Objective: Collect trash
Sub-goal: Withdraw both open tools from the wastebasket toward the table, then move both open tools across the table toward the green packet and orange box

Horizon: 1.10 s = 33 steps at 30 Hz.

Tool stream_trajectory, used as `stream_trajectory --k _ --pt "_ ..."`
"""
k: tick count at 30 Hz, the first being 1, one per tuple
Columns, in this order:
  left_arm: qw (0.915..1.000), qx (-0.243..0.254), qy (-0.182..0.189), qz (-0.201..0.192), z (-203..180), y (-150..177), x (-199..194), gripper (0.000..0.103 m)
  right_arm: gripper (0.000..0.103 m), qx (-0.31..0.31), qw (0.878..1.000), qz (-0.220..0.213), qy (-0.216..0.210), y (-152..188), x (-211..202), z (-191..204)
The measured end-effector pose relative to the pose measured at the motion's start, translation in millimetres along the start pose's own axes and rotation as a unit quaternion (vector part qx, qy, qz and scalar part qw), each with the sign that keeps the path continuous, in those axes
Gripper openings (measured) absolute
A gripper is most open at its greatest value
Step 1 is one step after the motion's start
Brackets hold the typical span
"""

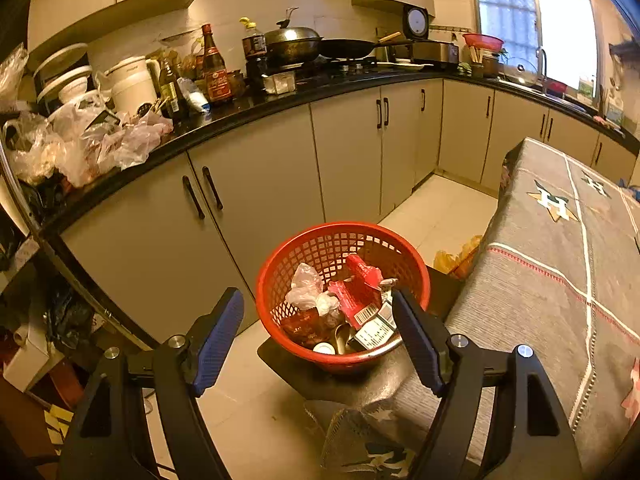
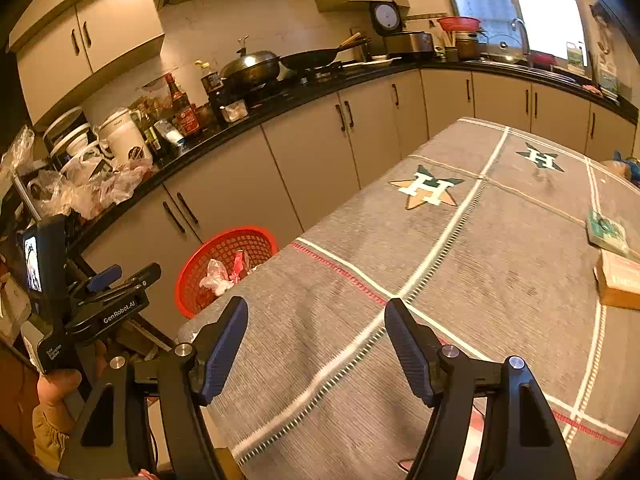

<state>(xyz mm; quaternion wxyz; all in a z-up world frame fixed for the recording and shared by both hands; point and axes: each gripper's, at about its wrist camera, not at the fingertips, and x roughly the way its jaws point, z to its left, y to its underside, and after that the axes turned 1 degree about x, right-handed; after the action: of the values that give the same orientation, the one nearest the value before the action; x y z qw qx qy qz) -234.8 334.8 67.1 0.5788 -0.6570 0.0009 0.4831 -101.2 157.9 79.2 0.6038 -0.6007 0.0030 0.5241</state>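
Observation:
A red mesh basket (image 1: pixel 414 264) stands on a dark stool beside the table and holds trash: crumpled white plastic (image 1: pixel 306 288), a red carton (image 1: pixel 360 294), a small can and wrappers. My left gripper (image 1: pixel 318 340) hovers above and in front of the basket, open, with nothing between its blue pads. In the right wrist view the same basket (image 2: pixel 200 258) shows at the table's left edge. My right gripper (image 2: pixel 316 344) stands open over the grey tablecloth (image 2: pixel 460 280), empty. A hand holds the left gripper's body (image 2: pixel 92 300) at the lower left.
A flat green packet (image 2: pixel 606 232) and a cardboard box (image 2: pixel 620 280) lie at the table's right edge. The black counter (image 1: pixel 280 100) carries bottles, woks and crumpled plastic bags (image 1: pixel 80 144). A yellow bag (image 1: pixel 456 258) sits on the floor by the table.

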Motion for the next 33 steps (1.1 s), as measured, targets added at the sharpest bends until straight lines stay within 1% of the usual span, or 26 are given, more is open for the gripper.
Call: stream_trajectory --k 19,33 --pt "0.9991 0.040 0.013 -0.008 -30.8 7.2 -28.8 0.076 0.077 0.030 0.999 -0.024 0.014 20.0 -45.3 -26.8" --pt "0.9972 0.069 0.025 -0.010 -57.1 11.1 -39.7 0.077 0.078 0.062 0.997 -0.036 0.030 31.6 -70.8 -58.9"
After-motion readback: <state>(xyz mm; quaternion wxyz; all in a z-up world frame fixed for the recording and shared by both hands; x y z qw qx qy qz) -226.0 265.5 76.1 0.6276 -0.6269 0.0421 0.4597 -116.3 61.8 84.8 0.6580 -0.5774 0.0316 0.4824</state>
